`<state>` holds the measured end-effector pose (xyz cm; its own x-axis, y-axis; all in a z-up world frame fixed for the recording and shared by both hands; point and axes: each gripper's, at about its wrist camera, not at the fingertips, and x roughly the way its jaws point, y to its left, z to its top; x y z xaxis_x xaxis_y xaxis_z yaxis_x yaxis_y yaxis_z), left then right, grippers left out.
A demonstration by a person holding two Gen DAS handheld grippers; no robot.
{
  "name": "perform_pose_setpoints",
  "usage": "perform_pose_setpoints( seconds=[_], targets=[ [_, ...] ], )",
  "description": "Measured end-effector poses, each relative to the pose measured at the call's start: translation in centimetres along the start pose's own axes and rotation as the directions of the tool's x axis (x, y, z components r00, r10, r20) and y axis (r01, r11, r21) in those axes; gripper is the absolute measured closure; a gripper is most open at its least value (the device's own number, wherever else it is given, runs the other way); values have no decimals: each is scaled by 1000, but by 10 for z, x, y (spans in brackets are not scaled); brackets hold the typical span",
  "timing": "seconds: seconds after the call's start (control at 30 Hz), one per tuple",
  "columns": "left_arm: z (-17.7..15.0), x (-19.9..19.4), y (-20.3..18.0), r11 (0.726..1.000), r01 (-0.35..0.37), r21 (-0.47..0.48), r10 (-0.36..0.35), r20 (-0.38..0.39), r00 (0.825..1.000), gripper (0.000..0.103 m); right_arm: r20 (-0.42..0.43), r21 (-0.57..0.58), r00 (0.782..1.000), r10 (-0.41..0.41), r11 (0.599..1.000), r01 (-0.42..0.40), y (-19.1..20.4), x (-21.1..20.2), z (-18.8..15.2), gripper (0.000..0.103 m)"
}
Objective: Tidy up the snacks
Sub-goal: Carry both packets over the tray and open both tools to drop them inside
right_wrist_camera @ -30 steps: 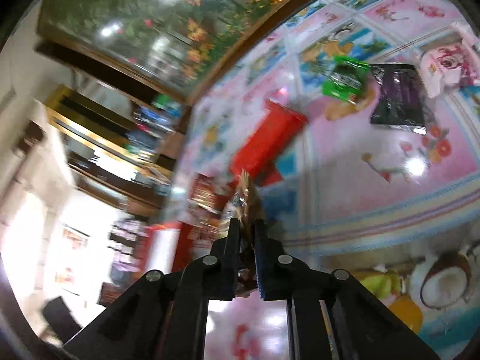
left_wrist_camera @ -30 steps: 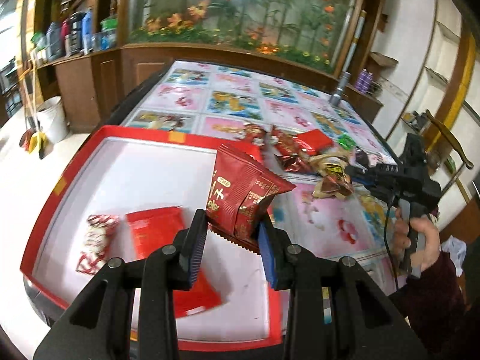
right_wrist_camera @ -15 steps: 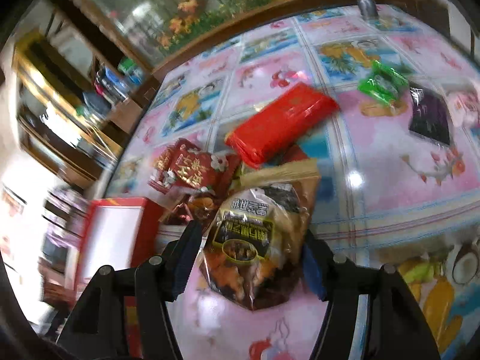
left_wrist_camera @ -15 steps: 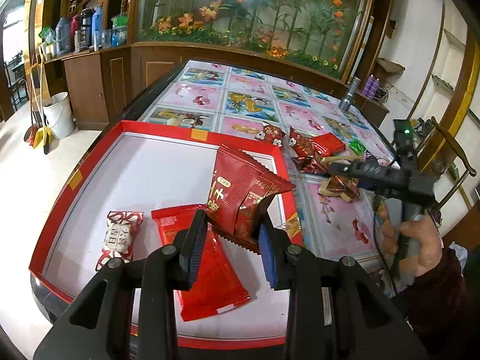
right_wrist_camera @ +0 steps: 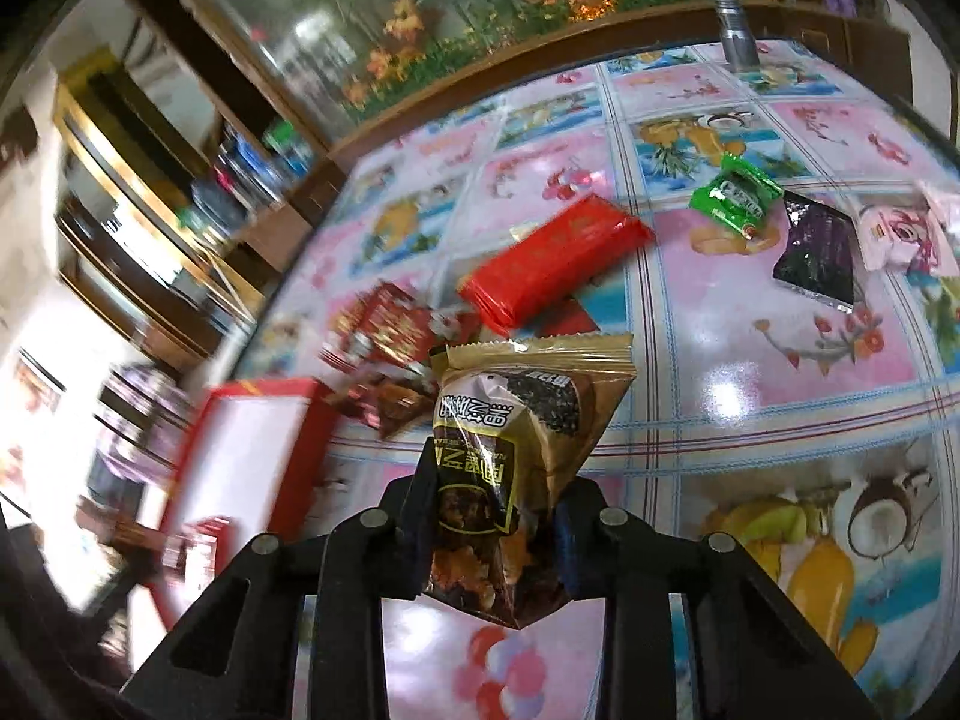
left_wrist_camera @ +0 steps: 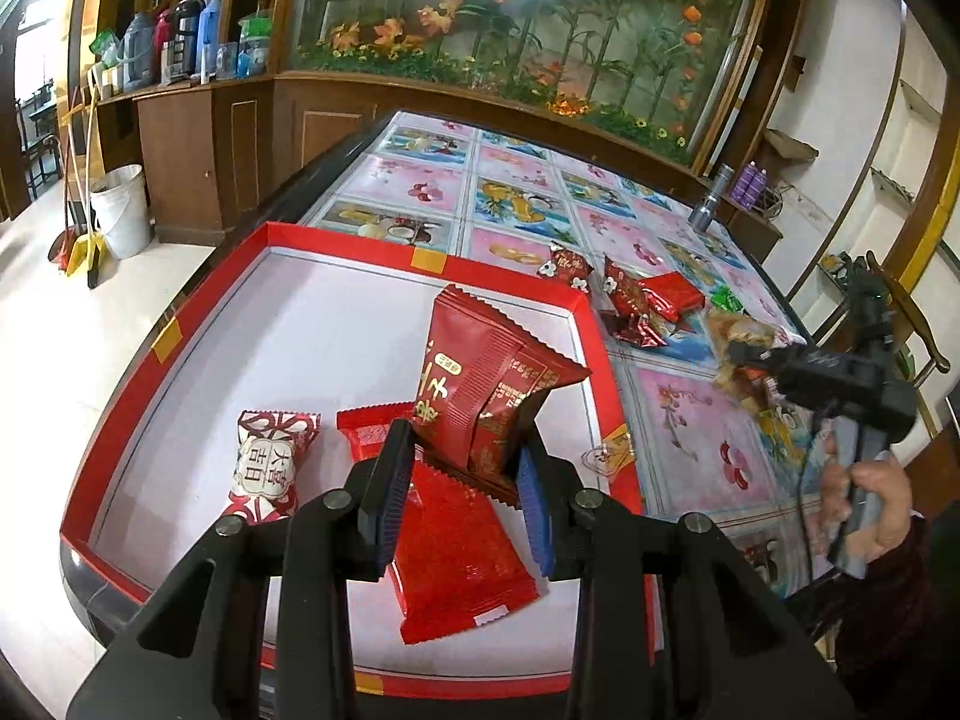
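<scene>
The left gripper is closed about halfway on a dark red packet, pinching its lower edge so the packet stands up at centre frame, above the red tray. The right gripper is clamped, jaws fairly close, on a brown packet held upright at lower centre, above the table.

Both packets look light, soft and crinkly, with slick foil skins. They will likely slip or twist if pinched only at a crimped seam, so a hold across the filled body, as now, seems safest. Squeezing hard may crush what is inside.

In the tray lie a flat red packet just under the left gripper and a white candy at lower left; a drop should aim for the bare white floor beyond them.

On the table, a red bar sits above centre, with dark red packets to its left, and a green packet, a black packet and a pink packet at upper right. The tray's raised rim stands between the right gripper and the tray floor.
</scene>
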<state>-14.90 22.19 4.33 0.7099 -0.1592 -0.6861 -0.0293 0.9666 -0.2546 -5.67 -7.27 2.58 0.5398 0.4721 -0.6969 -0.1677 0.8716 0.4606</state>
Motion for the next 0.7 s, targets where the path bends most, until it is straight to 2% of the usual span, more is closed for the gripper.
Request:
perform_pose_setpoints(
  seconds=[0.13, 0.3, 0.43, 0.63, 0.7],
  targets=[
    [-1, 0, 6, 1000, -1, -12, 1, 1, 1000, 71, -6, -3, 991, 136, 991, -136, 24, -9, 2, 72],
    [-2, -4, 18, 999, -35, -25, 35, 5, 999, 72, -60, -123, 961, 270, 953, -276, 95, 6, -14, 72],
    [-5, -5, 30, 997, -70, -36, 69, -6, 998, 71, -141, -197, 943, 301, 925, -325, 145, 28, -32, 72],
    [-10, -4, 39, 987, -156, -28, 156, -12, 988, 71, -261, -241, 917, 303, 899, -366, 185, 60, -66, 70],
    [-9, -5, 40, 986, -168, -22, 168, -6, 986, 63, -300, -225, 900, 315, 894, -388, 190, 66, -73, 68]
  ],
)
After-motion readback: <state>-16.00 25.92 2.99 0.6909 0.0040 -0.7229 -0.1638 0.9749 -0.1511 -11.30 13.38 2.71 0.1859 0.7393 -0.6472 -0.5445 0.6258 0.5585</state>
